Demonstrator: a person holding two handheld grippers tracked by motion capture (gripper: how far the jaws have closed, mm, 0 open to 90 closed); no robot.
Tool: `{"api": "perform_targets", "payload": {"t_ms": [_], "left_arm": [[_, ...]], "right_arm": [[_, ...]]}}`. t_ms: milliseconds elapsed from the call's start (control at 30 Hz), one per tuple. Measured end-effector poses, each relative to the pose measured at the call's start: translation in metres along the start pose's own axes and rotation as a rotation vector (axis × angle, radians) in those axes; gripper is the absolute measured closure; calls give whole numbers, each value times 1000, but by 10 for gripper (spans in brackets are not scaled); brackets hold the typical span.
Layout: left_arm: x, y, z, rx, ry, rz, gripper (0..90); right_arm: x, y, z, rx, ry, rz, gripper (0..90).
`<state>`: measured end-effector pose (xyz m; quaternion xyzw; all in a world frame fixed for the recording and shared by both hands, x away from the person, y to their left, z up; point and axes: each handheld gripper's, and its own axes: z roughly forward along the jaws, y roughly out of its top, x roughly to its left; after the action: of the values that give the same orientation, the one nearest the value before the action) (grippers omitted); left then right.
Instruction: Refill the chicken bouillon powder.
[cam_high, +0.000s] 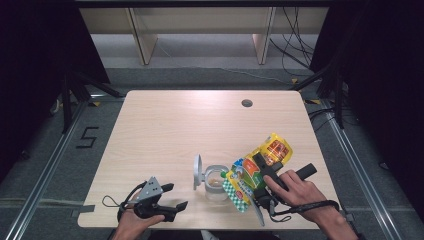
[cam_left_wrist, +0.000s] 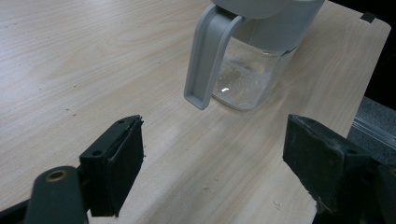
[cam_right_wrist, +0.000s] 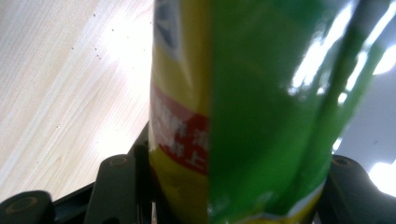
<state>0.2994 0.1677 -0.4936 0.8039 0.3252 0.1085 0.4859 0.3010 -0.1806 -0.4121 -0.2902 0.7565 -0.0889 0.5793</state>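
A yellow and green snack bag (cam_high: 257, 170) is tilted over a clear jar (cam_high: 216, 186) near the table's front edge. My right gripper (cam_high: 260, 165) is shut on the bag, which is pinched between both black jaws (cam_right_wrist: 231, 163) in the right gripper view. The jar's grey lid (cam_high: 198, 171) stands flipped open on its left side. Something pale brown lies inside the jar. My left gripper (cam_high: 175, 196) rests at the front left, open and holding nothing. In the left gripper view (cam_left_wrist: 215, 126) it faces the jar (cam_left_wrist: 247, 70) and its grey handle (cam_left_wrist: 205, 56), a little way off.
The wooden table (cam_high: 165, 125) has a round cable hole (cam_high: 246, 103) at the back right. Small crumbs dot the wood near the jar. Beyond the table are shelving legs and cables on the floor, with dark curtains at both sides.
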Motion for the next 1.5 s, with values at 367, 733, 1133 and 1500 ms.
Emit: {"api": "perform_targets", "payload": {"t_ms": [367, 733, 1133, 1500], "left_arm": [[-1, -1, 0, -1, 4, -23, 198], [-1, 0, 1, 3, 3, -16, 198], [-1, -1, 1, 0, 3, -26, 198], [-1, -1, 0, -1, 5, -24, 198]], "right_arm": [[-4, 4, 0, 1, 10, -38, 465], [-1, 0, 0, 7, 11, -11, 478], [-3, 2, 0, 2, 5, -36, 478], [-3, 2, -1, 7, 5, -35, 479]]}}
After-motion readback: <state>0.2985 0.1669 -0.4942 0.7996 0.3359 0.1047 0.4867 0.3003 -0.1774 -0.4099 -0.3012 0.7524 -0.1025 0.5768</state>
